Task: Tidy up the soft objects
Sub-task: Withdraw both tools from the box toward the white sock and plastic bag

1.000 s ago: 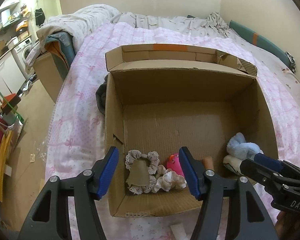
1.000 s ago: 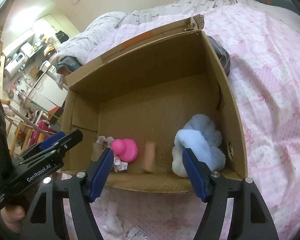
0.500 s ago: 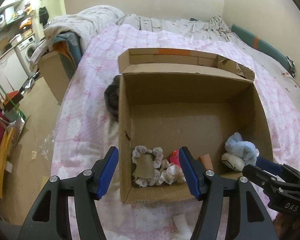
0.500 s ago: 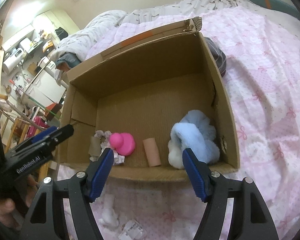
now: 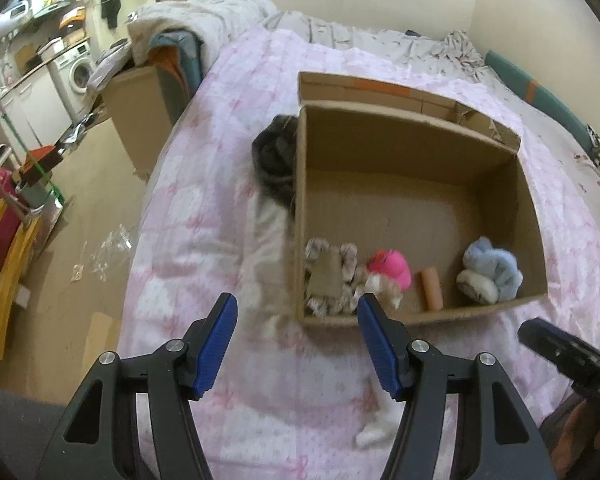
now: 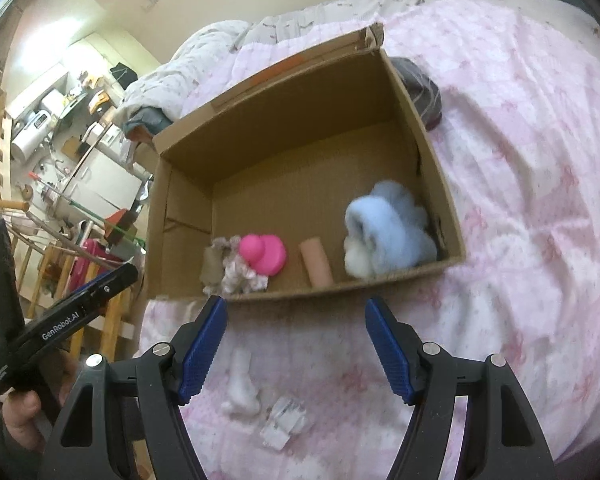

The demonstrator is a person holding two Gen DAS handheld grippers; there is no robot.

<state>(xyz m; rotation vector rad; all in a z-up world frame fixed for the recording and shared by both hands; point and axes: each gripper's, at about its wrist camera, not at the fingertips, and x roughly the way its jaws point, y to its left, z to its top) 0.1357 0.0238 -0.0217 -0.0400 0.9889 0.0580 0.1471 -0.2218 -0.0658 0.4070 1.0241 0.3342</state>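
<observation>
An open cardboard box [image 5: 416,148] [image 6: 300,116] stands on a pink bedspread. Along its near wall lie a lacy scrunchie on a card [image 5: 330,276] [image 6: 228,266], a pink rubber duck [image 5: 392,266] [image 6: 262,254], a peach tube [image 5: 432,288] [image 6: 317,262] and a fluffy blue and white soft toy [image 5: 488,276] [image 6: 384,234]. My left gripper [image 5: 296,312] hovers open and empty in front of the box's near left corner. My right gripper [image 6: 294,312] is open and empty just short of the near wall. A small white soft item [image 5: 376,428] [image 6: 242,388] lies on the bedspread beneath the grippers.
A dark grey garment [image 5: 274,160] [image 6: 418,92] is bunched against the box's outer side. A crumpled clear wrapper [image 6: 284,420] lies beside the white item. The bed's edge drops to the floor [image 5: 76,248] on the left, where another cardboard box [image 5: 136,108] and furniture stand.
Both grippers have pulled back from the box, so it looks smaller and farther. The white item on the bedspread has come into view. Both grippers stayed equally open.
</observation>
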